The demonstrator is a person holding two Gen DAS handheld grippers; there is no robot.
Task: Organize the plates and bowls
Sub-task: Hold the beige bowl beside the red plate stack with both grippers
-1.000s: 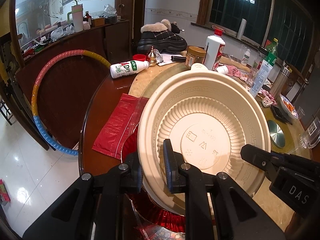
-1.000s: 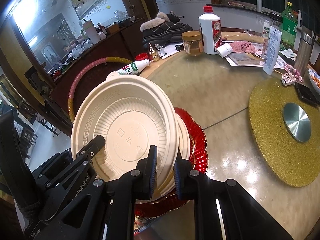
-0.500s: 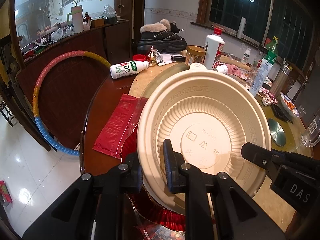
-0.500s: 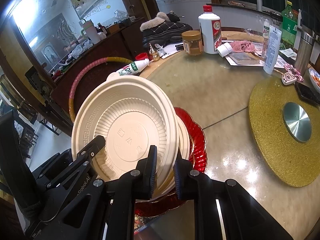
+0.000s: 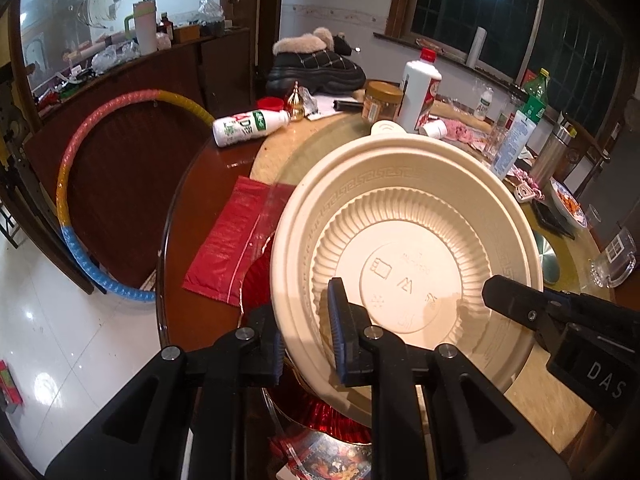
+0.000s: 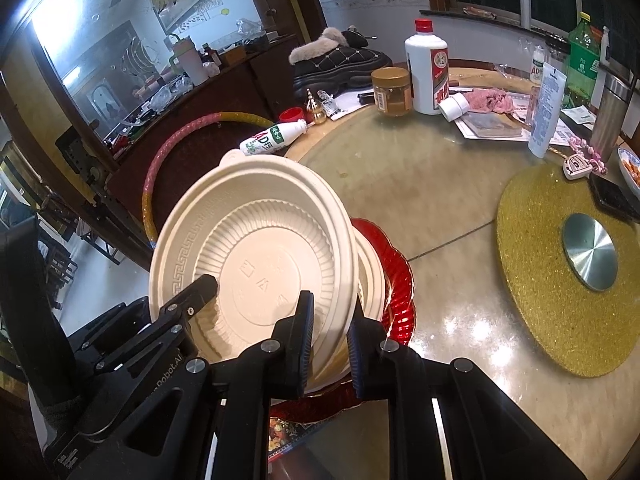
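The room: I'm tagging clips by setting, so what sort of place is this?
Probably a home dining room: a big round table with a turntable centre, crowded with a liquor bottle and a jar, and a wooden sideboard under a wall mirror.

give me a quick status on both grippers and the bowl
Left gripper and right gripper both shut on cream bowl rim. Bowl tilted above red plate. Nothing blocking.

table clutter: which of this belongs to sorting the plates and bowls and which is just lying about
Part of the job:
- cream bowl, clamped at its rim by the left gripper and the right gripper
- second cream bowl under it
- red plate at the bottom

Just lying about:
- white liquor bottle
- jar
- fallen drink bottle
- hoop
- fur-lined shoe
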